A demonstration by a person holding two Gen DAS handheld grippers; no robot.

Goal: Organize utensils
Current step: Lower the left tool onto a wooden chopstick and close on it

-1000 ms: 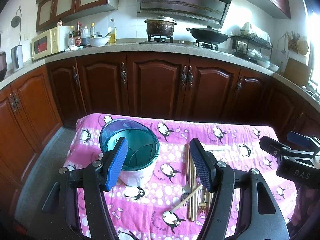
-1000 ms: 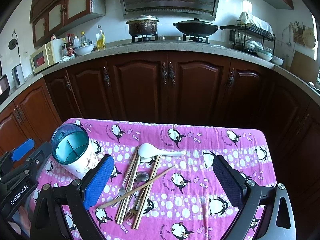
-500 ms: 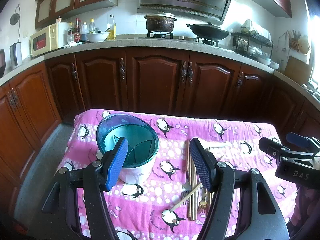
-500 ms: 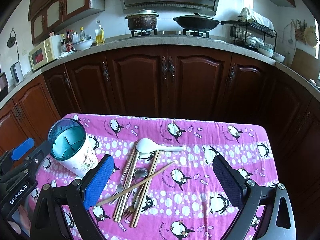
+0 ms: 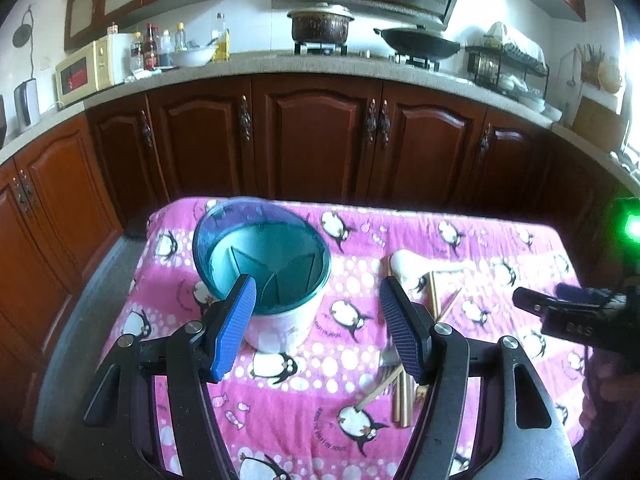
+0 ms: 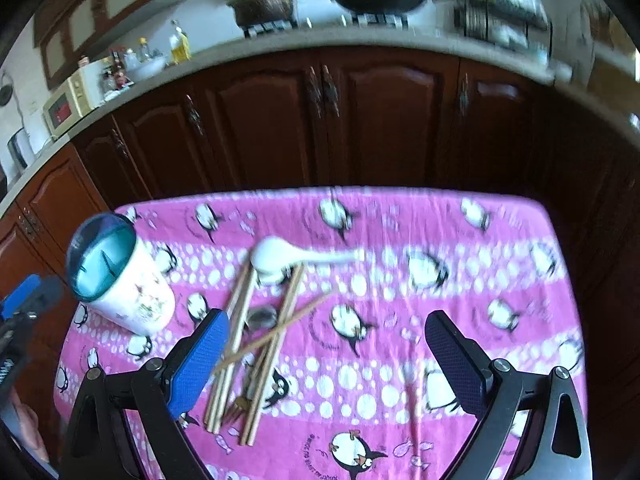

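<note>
Two blue-padded fingers of the left gripper (image 5: 320, 328) stand spread wide in the left wrist view, holding nothing; the utensil holder (image 5: 276, 280), a white cup with a teal rim and inner dividers, stands upright on the pink penguin tablecloth (image 5: 304, 420), just beyond the left finger and partly framed between the two; to the right of the right finger lie the chopsticks (image 5: 402, 400) and part of a white spoon (image 5: 404, 264), flat on the cloth, with fork tines barely showing beside them; the right gripper (image 5: 568, 312) enters from the right edge, dark and blurred, a green light glowing above it; behind the table run brown cabinets (image 5: 320, 132) under a counter with a pot (image 5: 320, 24), a wok and a microwave (image 5: 88, 68).

Seen from the right wrist, the picture is smeared by motion; the right gripper (image 6: 326, 364) has its fingers far apart, nothing between them; the chopsticks (image 6: 236, 344) lie in a loose heap just beyond the left finger, one pair crossed by a single slanting stick; the white spoon (image 6: 276, 258) rests at the far end of the heap, handle pointing right; a metal spoon (image 6: 261, 317) shows among the sticks; one lone chopstick (image 6: 412, 400) lies apart between the fingers; the utensil holder (image 6: 128, 292) stands at the cloth's left edge, well apart from the heap; the left gripper (image 6: 20, 312) shows at the left border.
</note>
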